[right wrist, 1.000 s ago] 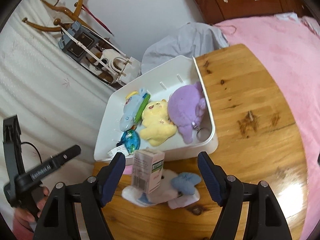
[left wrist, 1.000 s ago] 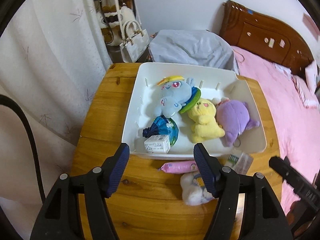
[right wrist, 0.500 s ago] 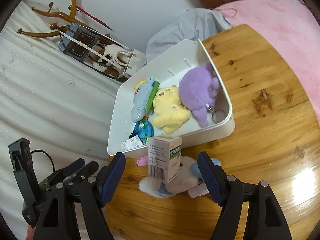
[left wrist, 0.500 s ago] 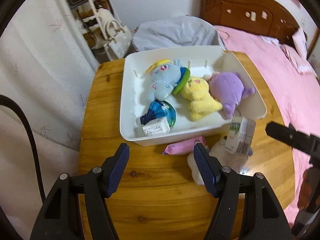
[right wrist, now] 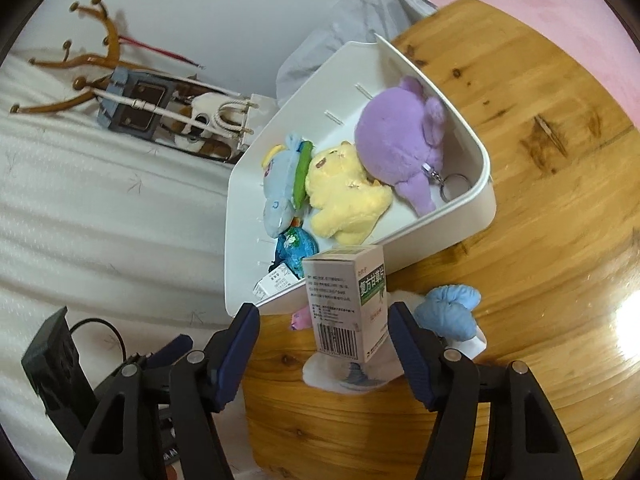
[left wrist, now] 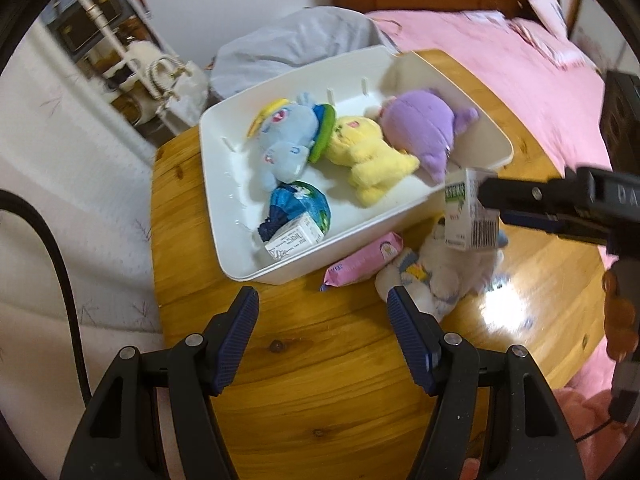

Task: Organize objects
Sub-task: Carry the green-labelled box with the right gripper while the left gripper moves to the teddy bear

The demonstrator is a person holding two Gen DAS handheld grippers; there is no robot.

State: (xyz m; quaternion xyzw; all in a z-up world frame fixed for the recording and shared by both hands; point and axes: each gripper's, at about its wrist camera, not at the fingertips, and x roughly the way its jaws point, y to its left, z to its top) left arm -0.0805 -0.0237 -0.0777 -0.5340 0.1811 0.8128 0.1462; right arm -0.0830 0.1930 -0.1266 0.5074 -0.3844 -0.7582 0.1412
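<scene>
A white tray (left wrist: pixel 216 184) on the round wooden table (left wrist: pixel 320 380) holds a blue plush (left wrist: pixel 284 140), a yellow plush (left wrist: pixel 364 156), a purple plush (left wrist: pixel 420 128), a blue foil ball (left wrist: pixel 300 204) and a small white box (left wrist: pixel 294 236). In front of the tray lie a pink packet (left wrist: pixel 362 258) and a white plush (right wrist: pixel 348 376), on which a medicine box (right wrist: pixel 348 304) stands upright. My right gripper (right wrist: pixel 324 316) straddles that box; its jaws are closing, with the left pad still clear of it. My left gripper (left wrist: pixel 322 300) hangs open over bare wood, nothing between its fingers.
A pink bed (left wrist: pixel 520 72) runs along the table's right side, with a grey bundle (left wrist: pixel 296 48) behind the tray. Handbags hang on a rack (right wrist: pixel 172 116) by the white curtain (left wrist: pixel 60 160). The table's left edge is close to the tray.
Both grippers have rolled and sunk toward the table, so the tray looks turned. The right jaws have narrowed around the medicine box, which tilted earlier and now stands upright.
</scene>
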